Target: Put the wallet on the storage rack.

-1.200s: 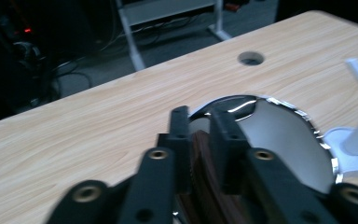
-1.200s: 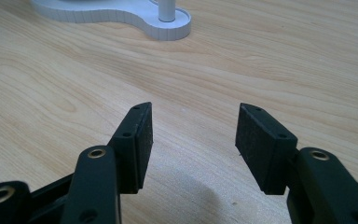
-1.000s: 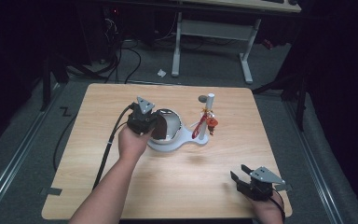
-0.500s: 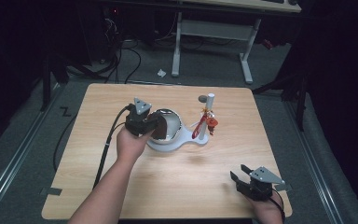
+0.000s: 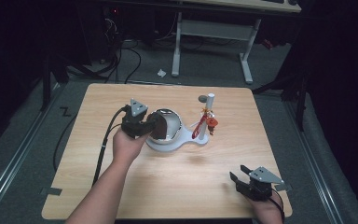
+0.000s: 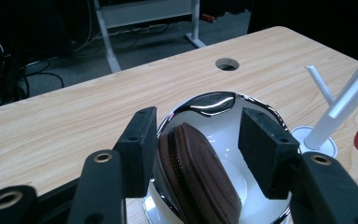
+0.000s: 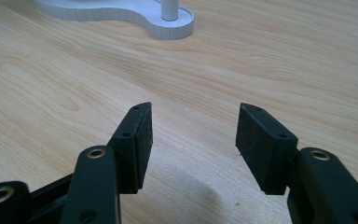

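Note:
A shiny metal bowl (image 5: 169, 122) sits on a white stand base (image 5: 189, 143) near the table's middle. In the left gripper view a brown zippered pouch (image 6: 200, 186) lies inside the bowl (image 6: 214, 105). My left gripper (image 5: 152, 127) reaches the bowl from the left and stands open (image 6: 196, 149), one jaw on each side of the pouch, touching nothing that I can make out. My right gripper (image 5: 239, 178) rests low by the table's front right corner, open (image 7: 193, 140) over bare wood.
A white post (image 5: 209, 111) rises from the stand base, with a red item (image 5: 212, 123) hanging on it just right of the bowl. A round hole (image 5: 202, 98) lies in the tabletop behind it. The stand's foot (image 7: 168, 21) lies ahead of my right gripper.

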A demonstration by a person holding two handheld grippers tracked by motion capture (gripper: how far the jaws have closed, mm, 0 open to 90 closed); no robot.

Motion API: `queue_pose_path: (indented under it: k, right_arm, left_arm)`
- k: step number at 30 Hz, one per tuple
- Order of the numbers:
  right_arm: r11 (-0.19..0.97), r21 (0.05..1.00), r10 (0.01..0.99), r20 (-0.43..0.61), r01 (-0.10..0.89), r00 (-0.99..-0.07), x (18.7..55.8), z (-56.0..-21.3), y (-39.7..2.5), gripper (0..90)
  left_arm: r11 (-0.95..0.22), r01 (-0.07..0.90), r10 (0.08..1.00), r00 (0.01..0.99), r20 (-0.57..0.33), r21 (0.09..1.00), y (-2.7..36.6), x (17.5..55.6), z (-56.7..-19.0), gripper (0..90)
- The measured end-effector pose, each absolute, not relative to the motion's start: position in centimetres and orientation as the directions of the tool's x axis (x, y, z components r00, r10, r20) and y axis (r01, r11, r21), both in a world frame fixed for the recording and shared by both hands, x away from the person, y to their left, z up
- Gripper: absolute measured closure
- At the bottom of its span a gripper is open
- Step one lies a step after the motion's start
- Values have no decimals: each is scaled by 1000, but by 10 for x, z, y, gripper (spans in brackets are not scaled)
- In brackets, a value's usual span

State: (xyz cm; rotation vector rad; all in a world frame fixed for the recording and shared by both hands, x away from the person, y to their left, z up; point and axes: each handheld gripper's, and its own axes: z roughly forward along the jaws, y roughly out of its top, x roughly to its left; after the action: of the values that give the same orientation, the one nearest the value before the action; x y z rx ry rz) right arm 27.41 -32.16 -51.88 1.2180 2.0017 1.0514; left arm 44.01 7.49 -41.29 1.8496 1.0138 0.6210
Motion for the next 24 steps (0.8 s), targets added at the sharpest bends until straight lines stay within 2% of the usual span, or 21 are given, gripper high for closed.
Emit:
queue_pose_path:
  k: [13,24]
  right_arm:
    - [285,841,899,-68,461,-432,274,-520,-320,461]
    - [291,836,897,-69,465,-436,275,-521,-318,460]
  left_arm:
    - [-233,368,834,551,-9,900,91,424,-412,418]
    - [-236,374,830,558,-14,897,113,398,-432,415]
